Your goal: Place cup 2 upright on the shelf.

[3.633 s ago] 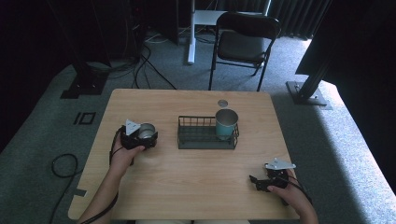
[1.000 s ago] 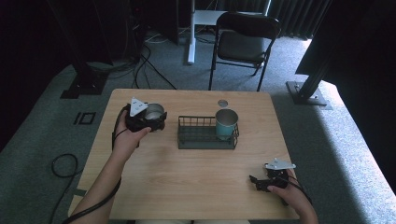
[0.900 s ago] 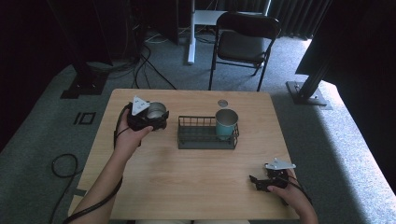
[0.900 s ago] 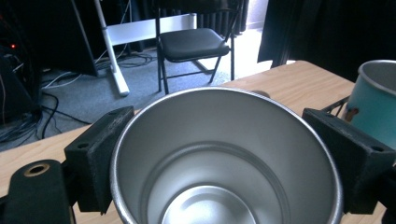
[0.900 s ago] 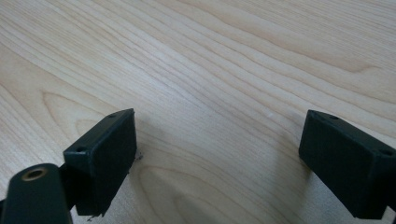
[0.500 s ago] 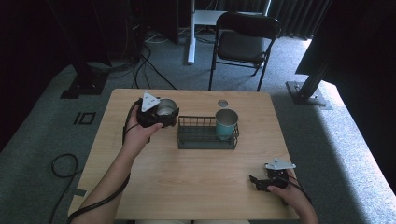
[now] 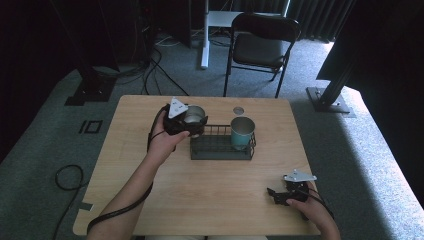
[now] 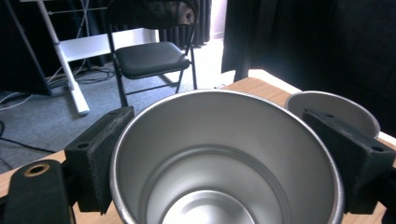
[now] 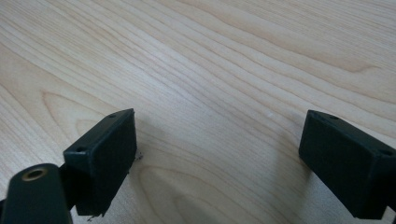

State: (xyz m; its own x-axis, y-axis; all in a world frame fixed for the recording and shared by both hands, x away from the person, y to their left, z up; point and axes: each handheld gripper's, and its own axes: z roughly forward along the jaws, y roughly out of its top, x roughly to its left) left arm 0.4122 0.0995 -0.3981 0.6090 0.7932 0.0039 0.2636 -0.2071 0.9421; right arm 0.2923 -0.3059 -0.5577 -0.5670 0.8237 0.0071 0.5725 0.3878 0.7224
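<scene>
My left gripper (image 7: pixel 192 121) is shut on a silver metal cup (image 7: pixel 194 115) and holds it upright just above the left end of a black wire basket (image 7: pixel 220 149). In the left gripper view the silver cup (image 8: pixel 224 158) sits between the two black pads (image 8: pixel 100 154), its inside bare. A teal cup (image 7: pixel 242 132) stands upright in the basket's right end. My right gripper (image 7: pixel 272 194) rests low at the table's front right, open, its jaws wide apart over bare wood (image 9: pixel 219 93).
A small round metal lid (image 7: pixel 238 110) lies on the table behind the basket. The wooden table (image 7: pixel 150 200) has free room in front of the basket. A black folding chair (image 7: pixel 260 47) stands beyond the far edge.
My left gripper has carried the silver cup from the table's left side rightward and away, to the left end of the basket. The right gripper has stayed put.
</scene>
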